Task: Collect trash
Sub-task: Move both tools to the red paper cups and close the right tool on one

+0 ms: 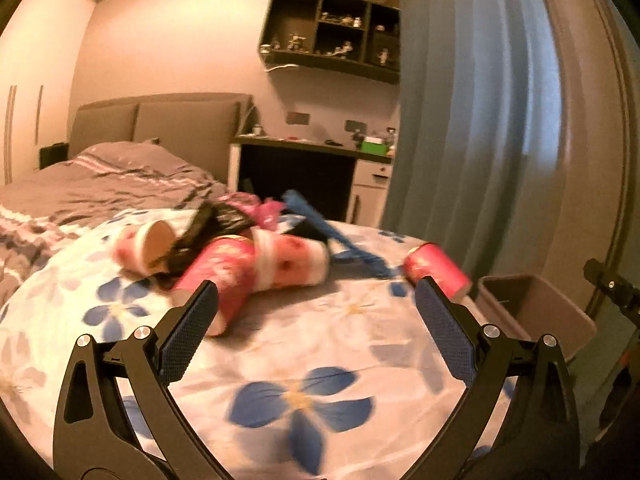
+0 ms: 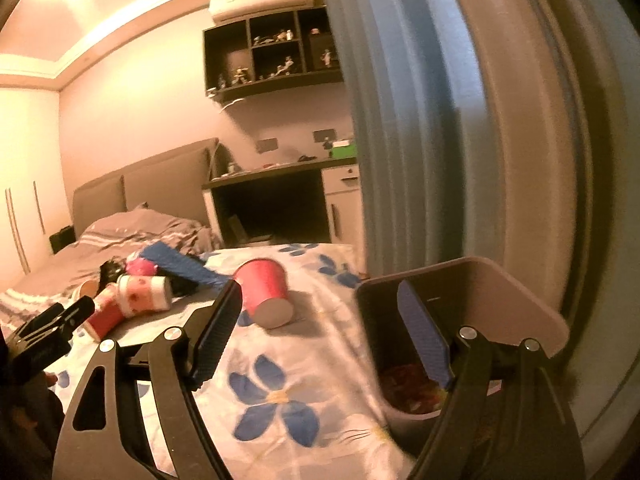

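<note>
Trash lies in a heap on the floral sheet [image 1: 320, 332]: a pink paper cup [image 1: 224, 276], a white-and-pink cup [image 1: 292, 260], another cup [image 1: 144, 246], a black plastic bag [image 1: 208, 228] and a blue strip [image 1: 320, 228]. A lone pink cup [image 1: 436, 272] lies on its side near the bed's right edge, also seen as cup [image 2: 266, 292]. My left gripper [image 1: 316, 300] is open above the sheet, short of the heap, and holds nothing. My right gripper [image 2: 320, 286] is open and empty, its right finger over the brown bin [image 2: 520, 292], which holds red trash [image 2: 416, 388].
The bin [image 1: 532, 308] stands off the bed's right side, against a blue curtain [image 1: 460, 100]. A striped duvet [image 1: 100, 184], headboard and desk [image 1: 304, 148] lie behind. The left gripper's body [image 2: 52, 328] shows at the right view's left edge.
</note>
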`<action>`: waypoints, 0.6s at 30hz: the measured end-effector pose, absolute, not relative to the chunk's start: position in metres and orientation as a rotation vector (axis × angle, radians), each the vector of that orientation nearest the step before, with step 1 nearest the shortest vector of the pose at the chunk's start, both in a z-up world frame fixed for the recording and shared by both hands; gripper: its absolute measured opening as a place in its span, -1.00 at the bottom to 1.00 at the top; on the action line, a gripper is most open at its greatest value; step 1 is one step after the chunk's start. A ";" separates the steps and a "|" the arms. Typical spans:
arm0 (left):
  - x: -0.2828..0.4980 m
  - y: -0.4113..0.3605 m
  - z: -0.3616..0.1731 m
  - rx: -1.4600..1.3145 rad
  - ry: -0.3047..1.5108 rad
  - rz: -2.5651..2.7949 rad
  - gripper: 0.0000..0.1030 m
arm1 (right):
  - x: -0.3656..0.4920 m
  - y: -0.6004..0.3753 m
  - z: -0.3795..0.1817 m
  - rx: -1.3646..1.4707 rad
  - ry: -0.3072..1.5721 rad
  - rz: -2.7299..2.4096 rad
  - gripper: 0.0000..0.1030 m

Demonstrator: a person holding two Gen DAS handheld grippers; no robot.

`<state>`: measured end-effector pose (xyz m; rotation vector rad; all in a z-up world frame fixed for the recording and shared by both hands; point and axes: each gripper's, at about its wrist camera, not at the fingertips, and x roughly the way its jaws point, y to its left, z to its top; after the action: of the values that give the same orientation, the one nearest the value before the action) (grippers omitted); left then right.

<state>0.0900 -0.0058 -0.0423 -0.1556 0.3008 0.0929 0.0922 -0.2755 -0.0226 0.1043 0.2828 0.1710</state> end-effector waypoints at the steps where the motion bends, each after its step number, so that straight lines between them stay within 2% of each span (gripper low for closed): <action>1: 0.087 0.003 -0.044 -0.164 0.303 0.108 0.88 | 0.092 -0.271 -0.023 0.101 0.286 0.178 0.51; 18: 0.091 0.071 -0.057 -0.225 0.356 0.142 0.88 | 0.107 -0.235 -0.030 0.077 0.318 0.232 0.51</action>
<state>0.0906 0.0706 -0.0570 -0.2248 0.3562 0.1423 0.1065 -0.2354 -0.0296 0.0769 0.3178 0.2318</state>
